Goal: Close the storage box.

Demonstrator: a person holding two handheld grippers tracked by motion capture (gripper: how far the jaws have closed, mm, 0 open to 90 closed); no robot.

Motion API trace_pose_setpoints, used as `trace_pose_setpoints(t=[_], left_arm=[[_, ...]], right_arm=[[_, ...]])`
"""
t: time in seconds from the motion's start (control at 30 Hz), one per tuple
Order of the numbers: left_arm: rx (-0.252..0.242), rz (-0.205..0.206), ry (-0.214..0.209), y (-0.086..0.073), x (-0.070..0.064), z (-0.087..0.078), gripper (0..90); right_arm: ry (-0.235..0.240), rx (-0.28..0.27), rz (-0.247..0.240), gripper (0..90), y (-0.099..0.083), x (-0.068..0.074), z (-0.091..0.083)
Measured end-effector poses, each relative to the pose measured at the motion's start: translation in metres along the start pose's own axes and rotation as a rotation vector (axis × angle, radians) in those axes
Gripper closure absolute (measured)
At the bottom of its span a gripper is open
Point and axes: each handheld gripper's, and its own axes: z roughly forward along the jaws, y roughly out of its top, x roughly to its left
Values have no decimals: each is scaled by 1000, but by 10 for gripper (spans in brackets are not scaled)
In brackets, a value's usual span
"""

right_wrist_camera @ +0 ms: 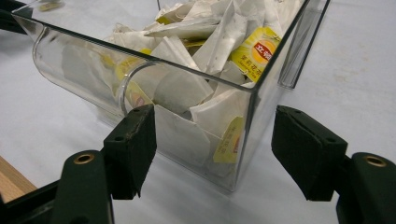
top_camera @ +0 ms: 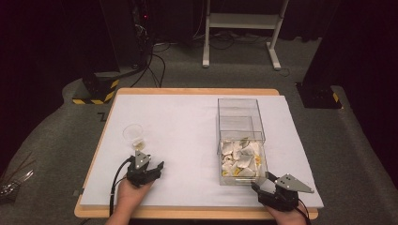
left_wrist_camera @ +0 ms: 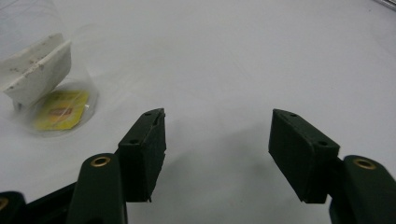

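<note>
A clear plastic drawer (top_camera: 242, 161) full of white tea bags with yellow tags (right_wrist_camera: 210, 56) sticks out of its clear case (top_camera: 238, 115) at the right of the white mat. My right gripper (top_camera: 268, 180) stands open at the drawer's near right corner (right_wrist_camera: 250, 135), its jaws on either side of that corner without touching it. A small clear cup (top_camera: 133, 134) at the left holds a tea bag (left_wrist_camera: 39, 70) and its yellow tag (left_wrist_camera: 60, 109). Just short of the cup, my left gripper (top_camera: 151, 165) is open and holds nothing, pointing past the cup's right side.
The white mat (top_camera: 187, 117) covers a wooden table (top_camera: 197, 91). Beyond it stand a white frame's legs (top_camera: 239, 28) and black stands with cables (top_camera: 101, 86) on the grey floor. Bare mat lies between the cup and the drawer.
</note>
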Motion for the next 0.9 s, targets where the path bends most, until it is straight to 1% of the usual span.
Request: trace_pose_setpoints(t=[0.17,0.23,0.3,0.4,0.57,0.7,0.9], left_arm=[[-5,-5,-2,0,0,0,369],[-4,-5,-3,0,0,0,369],[-12,-2,-3,-1,-1,-1,369],[-4,4,-3,0,-1,0,369],[-7,4,-3,-1,-1,0,369],[-1,6,-4,0,-1,0,369],[2,5,-7,0,-1,0,369]], right_arm=[[-3,-3,-15,330,1,2,1],[-12,-8,-21,338,1,3,1],[-18,-9,-23,348,2,3,1],[-21,-12,-22,351,2,2,2],[-36,-13,-20,355,4,2,5],[-53,-7,-27,347,7,1,8],[-82,3,-19,303,13,-1,16]])
